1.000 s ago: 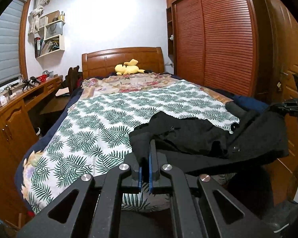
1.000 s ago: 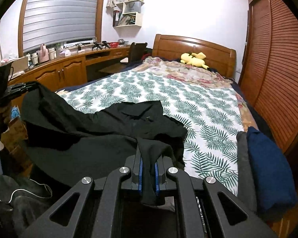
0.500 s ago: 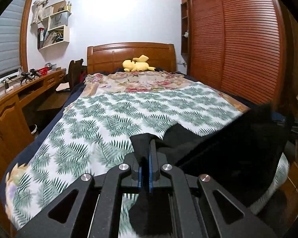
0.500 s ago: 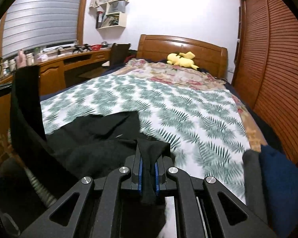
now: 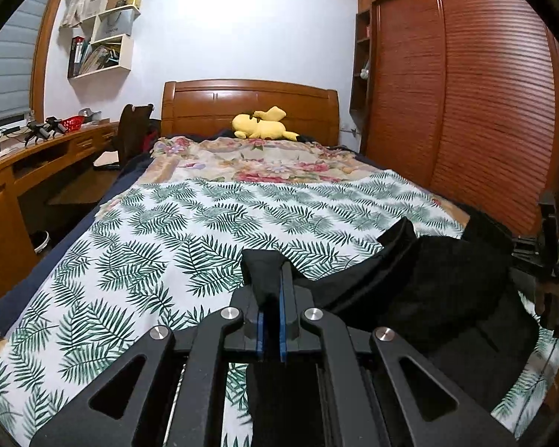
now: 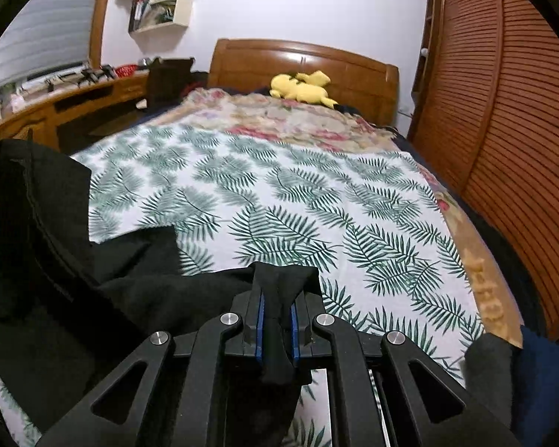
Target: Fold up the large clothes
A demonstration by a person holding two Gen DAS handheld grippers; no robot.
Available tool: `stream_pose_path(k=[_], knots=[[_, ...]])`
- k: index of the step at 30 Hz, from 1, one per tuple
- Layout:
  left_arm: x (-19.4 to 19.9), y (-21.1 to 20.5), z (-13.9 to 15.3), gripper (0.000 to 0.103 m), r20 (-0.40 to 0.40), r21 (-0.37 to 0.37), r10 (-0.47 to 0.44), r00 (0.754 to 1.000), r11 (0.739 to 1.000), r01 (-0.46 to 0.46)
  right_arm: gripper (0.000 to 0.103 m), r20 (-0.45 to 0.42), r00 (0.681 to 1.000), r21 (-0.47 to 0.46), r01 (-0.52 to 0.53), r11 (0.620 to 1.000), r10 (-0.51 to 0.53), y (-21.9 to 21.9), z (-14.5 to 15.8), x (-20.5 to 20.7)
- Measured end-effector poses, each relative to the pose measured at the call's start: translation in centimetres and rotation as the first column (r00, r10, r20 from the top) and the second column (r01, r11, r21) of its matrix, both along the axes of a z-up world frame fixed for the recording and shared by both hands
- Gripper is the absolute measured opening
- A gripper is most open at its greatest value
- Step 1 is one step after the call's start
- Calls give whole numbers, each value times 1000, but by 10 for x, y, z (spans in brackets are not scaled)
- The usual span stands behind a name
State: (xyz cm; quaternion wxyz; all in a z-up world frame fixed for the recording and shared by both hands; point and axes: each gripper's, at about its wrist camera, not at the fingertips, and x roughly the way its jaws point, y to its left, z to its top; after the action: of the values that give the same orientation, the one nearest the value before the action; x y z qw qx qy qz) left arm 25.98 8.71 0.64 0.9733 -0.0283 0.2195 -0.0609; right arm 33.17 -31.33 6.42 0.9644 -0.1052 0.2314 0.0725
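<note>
Bedroom walls are pale, with a wooden headboard [image 5: 249, 106] at the far end and slatted wardrobe doors [image 5: 466, 93] along the right. White wall shelves [image 5: 100, 33] hang far left above a long wooden tabletop [image 5: 37, 149] cluttered with small items, and a dark chair [image 5: 132, 130] stands beside it. On the bed, a leaf-print sheet [image 5: 167, 231] covers the near part and a floral blanket [image 5: 257, 160] lies beyond, with a yellow plush toy [image 5: 262, 126] at the headboard. Near right in the right wrist view, folded blue and grey clothes [image 6: 533, 380] sit at the bed's edge. Between both tongs, a black garment [image 5: 428, 279] hangs stretched across the bed's near end, part of it resting on the sheet. Left tongs [image 5: 272, 313] are pressed together, pinching one bunched edge of it. Right tongs [image 6: 277, 320] likewise pinch another fold of the fabric, which drapes down past the pads.
</note>
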Motion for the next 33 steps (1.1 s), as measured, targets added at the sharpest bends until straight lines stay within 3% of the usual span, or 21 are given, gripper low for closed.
stream_pose_path(k=[4, 8, 11, 13, 15, 17, 19, 27, 33], knots=[[9, -15, -12, 5, -7, 70, -10, 1000, 998, 10, 9, -31, 999, -25, 28, 999, -28, 9, -9, 20], [15, -23, -17, 8, -4, 91, -27, 1000, 995, 28, 9, -50, 998, -47, 38, 998, -41, 11, -9, 34], [19, -21, -18, 35, -19, 62, -39, 999, 997, 40, 11, -78, 995, -45, 50, 998, -54, 13, -11, 42], [23, -17, -18, 71, -21, 32, -43, 999, 999, 44, 19, -104, 993, -11, 63, 998, -64, 10, -9, 49], [23, -14, -19, 82, -22, 10, -49, 999, 999, 50, 34, -151, 986, 31, 73, 997, -68, 5, -7, 56], [22, -15, -22, 82, -43, 9, -59, 997, 998, 60, 54, -142, 987, 69, 90, 994, -80, -1, -1, 59], [22, -18, -25, 82, -53, 14, -62, 997, 998, 63, 59, -122, 988, 93, 104, 990, -92, -6, 7, 58], [18, -28, -38, 82, -101, 8, -97, 990, 995, 98, 60, -215, 972, 82, 118, 990, -98, -6, -10, 68], [17, -48, -49, 82, -134, 34, -146, 980, 988, 152, 60, -332, 936, 63, 146, 987, -117, -12, -36, 104]])
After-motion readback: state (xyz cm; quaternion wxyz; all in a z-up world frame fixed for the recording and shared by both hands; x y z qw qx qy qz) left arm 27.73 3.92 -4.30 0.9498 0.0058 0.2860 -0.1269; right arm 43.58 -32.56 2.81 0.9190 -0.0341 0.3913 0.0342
